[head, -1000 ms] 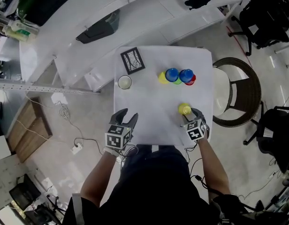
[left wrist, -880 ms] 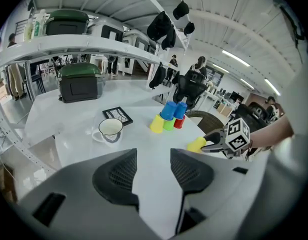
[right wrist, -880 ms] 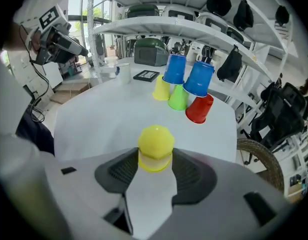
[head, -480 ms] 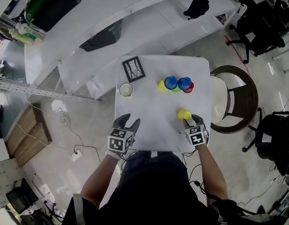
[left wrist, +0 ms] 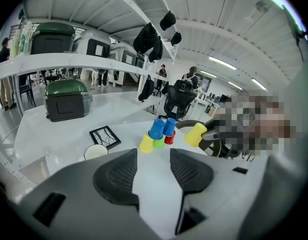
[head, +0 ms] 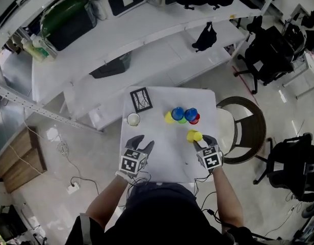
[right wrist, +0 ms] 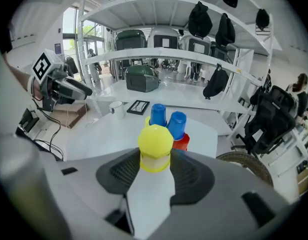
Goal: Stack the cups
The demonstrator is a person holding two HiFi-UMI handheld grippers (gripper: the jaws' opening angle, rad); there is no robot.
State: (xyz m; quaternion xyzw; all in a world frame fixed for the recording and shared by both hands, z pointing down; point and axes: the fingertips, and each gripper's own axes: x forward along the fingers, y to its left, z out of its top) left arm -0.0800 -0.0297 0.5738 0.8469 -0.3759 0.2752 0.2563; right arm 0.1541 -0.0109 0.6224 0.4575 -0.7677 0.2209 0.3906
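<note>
1. Now the right gripper [right wrist: 154,171] pinches an upside-down yellow cup [right wrist: 155,146] between its pads, its jaws having just been closing onto it.
2. The left gripper [left wrist: 153,166] stands half open and empty, above the near side of the white table [head: 162,157].
3. This looks like the carrying step. The cup is near the pile but not touching it.
4. Next, probably: centre it over the two blue cups [right wrist: 158,115] (they top the pile), lower it level and release gently.

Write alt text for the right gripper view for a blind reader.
The right gripper has just closed its jaws on a yellow cup, held over the white table. Behind it, two blue cups top a cluster including a red cup. The left gripper is at upper left.
</note>
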